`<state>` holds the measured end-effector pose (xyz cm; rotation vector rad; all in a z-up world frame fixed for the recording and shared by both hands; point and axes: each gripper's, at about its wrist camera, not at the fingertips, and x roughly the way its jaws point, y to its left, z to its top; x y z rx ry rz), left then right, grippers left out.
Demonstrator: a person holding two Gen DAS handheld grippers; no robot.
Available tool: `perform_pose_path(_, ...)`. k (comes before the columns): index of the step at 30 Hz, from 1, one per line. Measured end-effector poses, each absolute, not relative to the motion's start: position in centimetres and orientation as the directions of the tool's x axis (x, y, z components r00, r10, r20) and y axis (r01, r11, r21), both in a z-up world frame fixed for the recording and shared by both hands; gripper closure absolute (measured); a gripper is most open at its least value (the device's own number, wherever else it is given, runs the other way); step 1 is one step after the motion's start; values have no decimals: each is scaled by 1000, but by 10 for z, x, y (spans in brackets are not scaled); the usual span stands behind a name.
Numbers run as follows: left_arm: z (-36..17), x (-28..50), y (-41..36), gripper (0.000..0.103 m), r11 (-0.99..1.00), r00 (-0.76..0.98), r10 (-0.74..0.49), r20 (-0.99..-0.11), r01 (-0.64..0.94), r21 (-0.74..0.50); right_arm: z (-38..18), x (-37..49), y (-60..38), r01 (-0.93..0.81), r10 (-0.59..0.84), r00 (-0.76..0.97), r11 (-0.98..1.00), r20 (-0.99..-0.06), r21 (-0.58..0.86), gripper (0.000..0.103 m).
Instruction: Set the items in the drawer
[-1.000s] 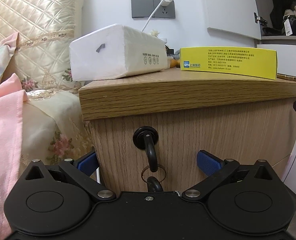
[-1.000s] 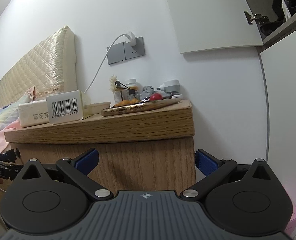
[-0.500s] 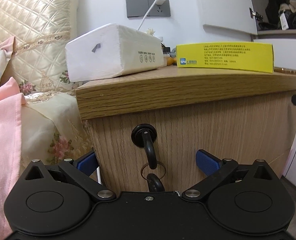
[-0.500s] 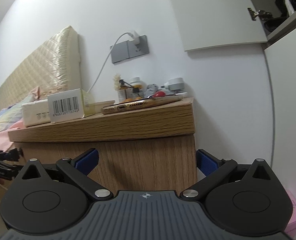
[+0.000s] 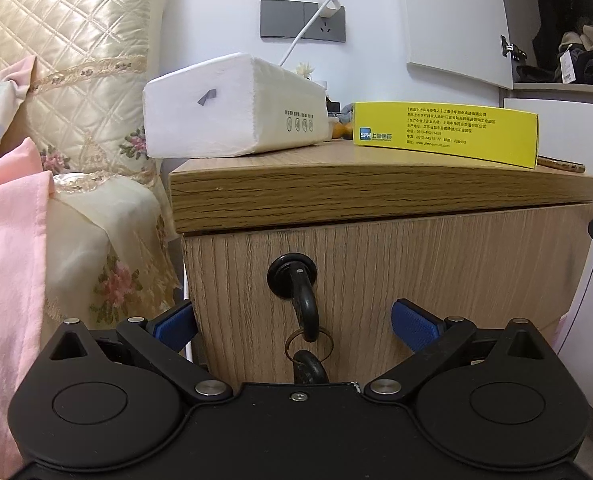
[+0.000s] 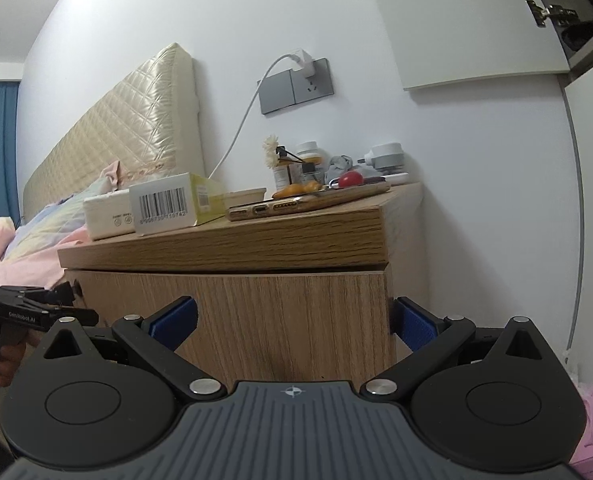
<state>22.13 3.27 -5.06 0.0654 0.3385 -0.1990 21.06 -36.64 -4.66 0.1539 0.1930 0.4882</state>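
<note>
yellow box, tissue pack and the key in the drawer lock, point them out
yellow box [image 5: 448, 132], left wrist view, middle of its printed long side
tissue pack [image 5: 232, 108], left wrist view, front face
key [image 5: 304, 304], left wrist view, black head hanging from the lock

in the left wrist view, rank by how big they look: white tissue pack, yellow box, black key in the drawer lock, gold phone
1. Yellow cardboard box and white tissue pack: too alike to rank, and the pack sits nearer the camera.
2. Black key in the drawer lock.
3. Gold phone: only a sliver shows behind the box.
</note>
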Motion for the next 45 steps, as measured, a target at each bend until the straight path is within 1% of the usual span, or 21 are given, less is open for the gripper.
perform_pose_path(5, -52, 220, 29, 3, 979, 929, -169, -330, 197, 56, -46, 209, -364, -447, 472, 868, 877, -154, 175, 0)
perform_pose_path(9, -54, 223, 28, 1, 978, 933, -166, -319, 196, 65, -46, 209, -350, -396, 412, 894, 910, -175, 119, 0)
perform_pose_path(14, -56, 223, 29, 1, 977, 934, -175, -311, 205, 64, -44, 215, -341, -349, 365, 908, 930, -206, 114, 2)
perform_pose_path(16, -56, 223, 30, 3, 976, 933, -182, -312, 210, 58, -44, 215, -338, -348, 358, 908, 934, -219, 86, 2)
perform_pose_path(23, -54, 217, 33, 3, 976, 931, -193, -309, 213, 33, -41, 213, -353, -422, 441, 869, 897, -225, 129, 1)
perform_pose_path(30, -56, 200, 33, 3, 976, 935, -199, -294, 215, 23, -40, 200, -356, -451, 466, 854, 885, -229, 118, 1)
perform_pose_path(34, -56, 191, 33, 3, 977, 939, -199, -281, 212, 17, -37, 192, -355, -473, 476, 843, 878, -250, 79, 1)
perform_pose_path(45, -56, 164, 30, 3, 976, 938, -196, -287, 215, 33, -35, 165, -358, -499, 500, 826, 863, -259, 75, 1)
